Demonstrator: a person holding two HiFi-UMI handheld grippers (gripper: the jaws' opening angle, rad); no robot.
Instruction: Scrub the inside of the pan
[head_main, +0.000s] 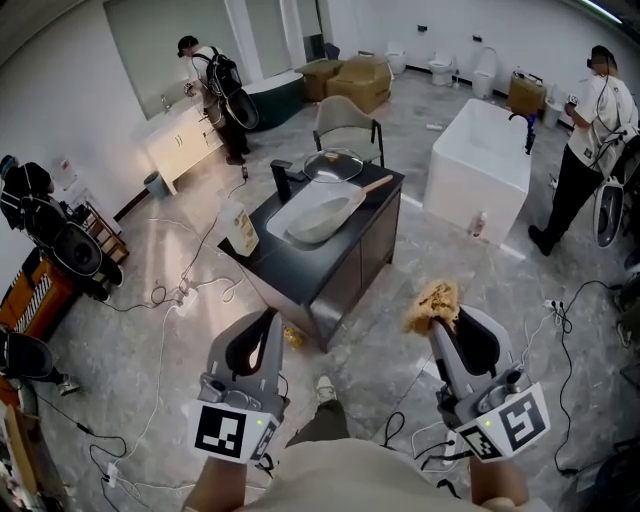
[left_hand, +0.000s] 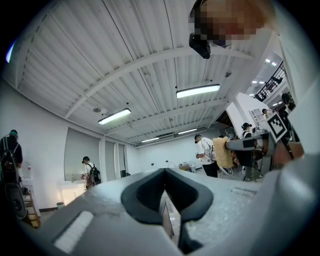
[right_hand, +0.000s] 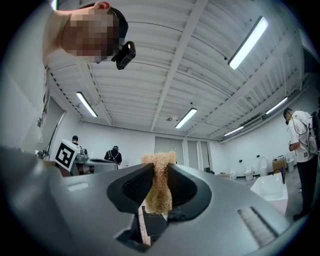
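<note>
I am clamping the scrub pad (head_main: 432, 303) in my right gripper (head_main: 441, 320), the pan (head_main: 318, 218) lying at ten o'clock, my left gripper (head_main: 266, 320) closed and empty.

Two grey handheld grippers, left gripper (head_main: 268, 318) and right gripper (head_main: 447, 322), one tan fibrous scrub pad (head_main: 432, 303), one pale wooden-handled pan (head_main: 322, 215), one black sink cabinet (head_main: 340, 268), one cream plastic bottle (head_main: 240, 228), one white rectangular bathtub (head_main: 480, 170), one grey chair (head_main: 345, 118), three standing people (head_main: 212, 90)

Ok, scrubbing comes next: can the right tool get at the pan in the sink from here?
Probably not yet: the right tool, shut on the scrubber, is held well short of the pan; only floor lies between, nothing blocking.
</note>
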